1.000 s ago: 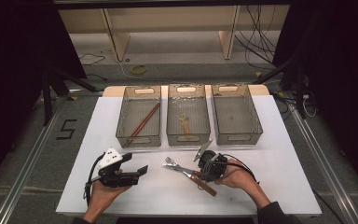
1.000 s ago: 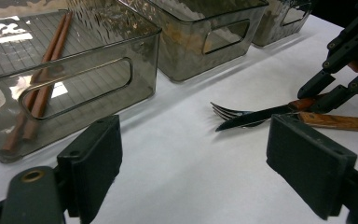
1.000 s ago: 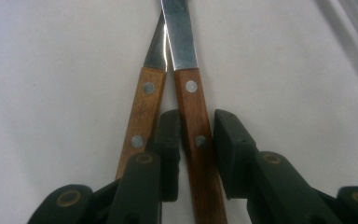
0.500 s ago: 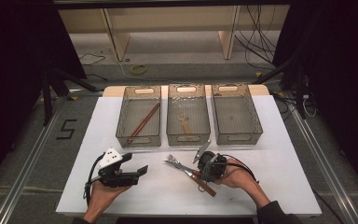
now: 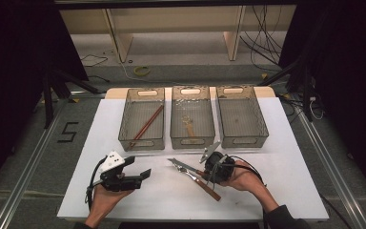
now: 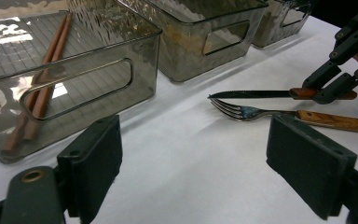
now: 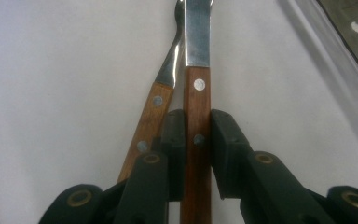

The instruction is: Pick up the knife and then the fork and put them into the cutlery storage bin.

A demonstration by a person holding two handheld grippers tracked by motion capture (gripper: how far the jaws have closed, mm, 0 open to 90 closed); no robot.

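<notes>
A wooden-handled knife [image 5: 185, 165] and a matching fork [image 5: 208, 189] lie side by side on the white table [image 5: 276, 143] in front of the bins. My right gripper [image 5: 205, 171] is shut on the knife handle [image 7: 197, 140], with both pads pressed to the wood. The fork handle [image 7: 150, 117] lies just left of the jaws, outside them. The knife blade [image 7: 196, 32] points away from that gripper. My left gripper [image 5: 140, 172] is held at the front left, open with nothing between its jaws, facing the fork [image 6: 242, 112] and knife [image 6: 251, 94].
Three smoky clear bins stand in a row across the table. The left bin [image 5: 124, 136] holds brown chopsticks [image 5: 145, 125], the middle bin [image 5: 174, 136] a small wooden utensil [image 5: 187, 123], and the right bin [image 5: 262, 129] looks bare. Bare table lies around both hands.
</notes>
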